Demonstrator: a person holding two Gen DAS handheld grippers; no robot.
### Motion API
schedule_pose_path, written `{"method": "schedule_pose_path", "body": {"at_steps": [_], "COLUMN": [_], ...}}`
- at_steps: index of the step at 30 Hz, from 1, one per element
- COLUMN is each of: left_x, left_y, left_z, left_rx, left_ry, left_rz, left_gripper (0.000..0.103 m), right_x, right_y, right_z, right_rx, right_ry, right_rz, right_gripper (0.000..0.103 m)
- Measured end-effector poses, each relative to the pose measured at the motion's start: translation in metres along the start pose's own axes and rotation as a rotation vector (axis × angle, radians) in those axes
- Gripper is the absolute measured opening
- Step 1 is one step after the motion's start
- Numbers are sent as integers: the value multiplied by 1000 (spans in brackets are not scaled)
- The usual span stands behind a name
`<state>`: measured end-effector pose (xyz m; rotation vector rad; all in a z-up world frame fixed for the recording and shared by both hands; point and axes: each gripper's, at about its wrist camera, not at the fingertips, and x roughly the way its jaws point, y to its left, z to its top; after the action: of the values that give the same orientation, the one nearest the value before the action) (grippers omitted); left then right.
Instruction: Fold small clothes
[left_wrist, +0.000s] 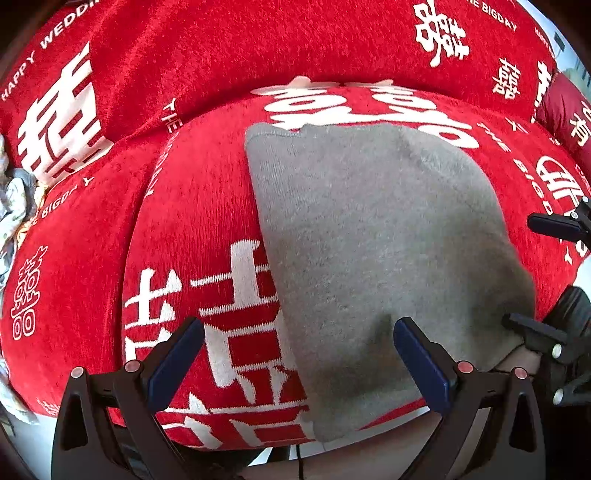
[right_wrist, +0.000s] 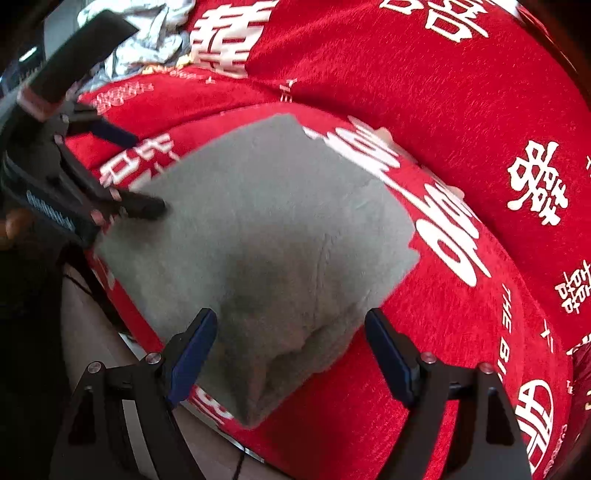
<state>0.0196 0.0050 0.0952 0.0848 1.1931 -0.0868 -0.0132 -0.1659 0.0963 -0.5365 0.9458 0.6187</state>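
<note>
In the left wrist view, the grey knitted garment (left_wrist: 369, 229) is lying folded on the red sofa cover with white lettering (left_wrist: 184, 177), and the left tool (left_wrist: 299, 363) is being held wide over its near left edge, gripping nothing. A further fold or smoothing is judged to be next.

In the right wrist view, the right tool (right_wrist: 291, 354) is being held wide above the near corner, and a crumpled pale cloth pile (right_wrist: 147, 37) is shown far left.
</note>
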Motion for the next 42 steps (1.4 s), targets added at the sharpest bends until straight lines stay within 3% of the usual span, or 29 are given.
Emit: {"method": "schedule_pose_path", "body": {"at_steps": [6, 8, 11, 14, 18, 22, 29, 35, 39, 42], "left_x": [6, 23, 41, 43, 29, 46, 75, 94, 90, 77], "left_y": [16, 20, 23, 22, 29, 37, 29, 31, 31, 28], "left_z": [24, 35, 43, 50, 57, 69, 93, 107, 113, 116], "left_rx": [-117, -143, -169, -160, -170, -221, -229, -227, -230, -223], "left_ry": [-29, 4, 33, 33, -20, 25, 64, 89, 85, 32], "left_rz": [47, 81, 60, 61, 83, 53, 75, 77, 84, 69], "left_gripper": [103, 103, 103, 103, 103, 103, 103, 103, 103, 103], "right_x": [17, 31, 54, 68, 55, 48, 89, 118, 116, 102], "right_y": [2, -7, -17, -39, -64, -84, -78, -118, -126, -119], "right_z": [29, 41, 47, 47, 47, 48, 72, 70, 70, 74], "right_rx": [-15, 30, 89, 193, 292, 358, 320, 504, 546, 532], "right_ry": [-8, 4, 42, 44, 31, 21, 77, 98, 122, 93], "right_rz": [-29, 6, 35, 77, 52, 30, 22, 70, 66, 72], "right_gripper": [85, 85, 85, 85, 86, 86, 86, 88, 89, 89]}}
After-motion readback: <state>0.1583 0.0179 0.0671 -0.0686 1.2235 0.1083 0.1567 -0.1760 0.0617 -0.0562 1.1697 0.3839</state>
